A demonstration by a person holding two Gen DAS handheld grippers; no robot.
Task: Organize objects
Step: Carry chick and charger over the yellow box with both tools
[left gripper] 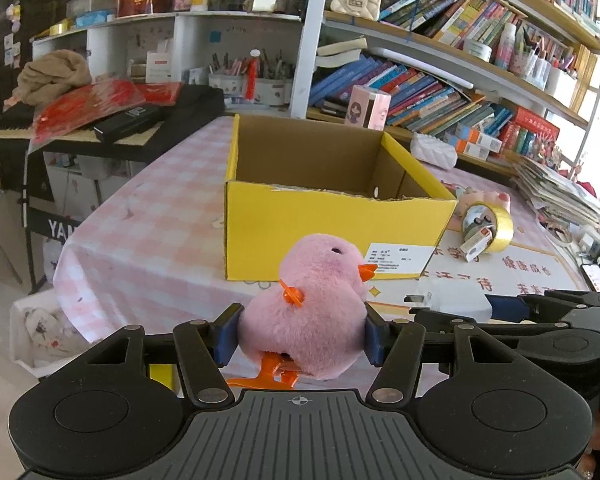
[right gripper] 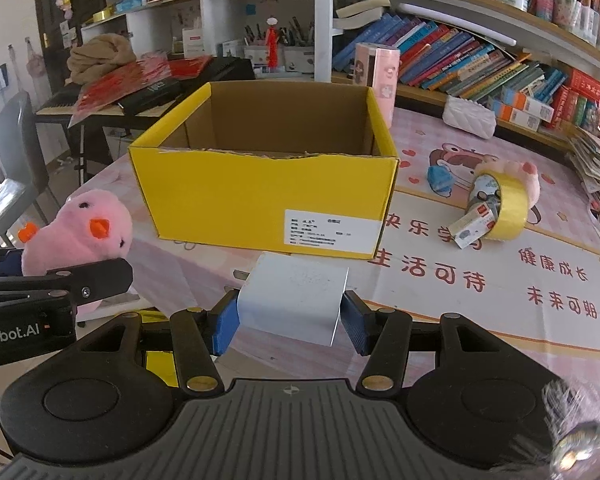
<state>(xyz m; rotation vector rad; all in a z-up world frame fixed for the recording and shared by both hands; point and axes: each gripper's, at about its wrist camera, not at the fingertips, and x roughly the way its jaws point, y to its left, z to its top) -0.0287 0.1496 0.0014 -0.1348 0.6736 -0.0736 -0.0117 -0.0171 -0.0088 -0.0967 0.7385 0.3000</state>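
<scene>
So my left gripper (left gripper: pixel 302 338) is clamped on the fluffy pink plush chick with orange beak (left gripper: pixel 320 304), low centre of its view. My right gripper (right gripper: pixel 290 322) pinches a small white plastic block (right gripper: pixel 296 300), lower middle. Straight behind both sits the open yellow cardboard box (right gripper: pixel 268 200) on the pink checked tablecloth (left gripper: pixel 140 240). A yellow tape roll (right gripper: pixel 500 208) lies right of it, with bookshelves (left gripper: pixel 440 92) behind.

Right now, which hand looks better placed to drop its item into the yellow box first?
Probably right. Its gripper holds the white charger just before the box, facing its front wall. The left gripper holds the pink chick further back.
</scene>
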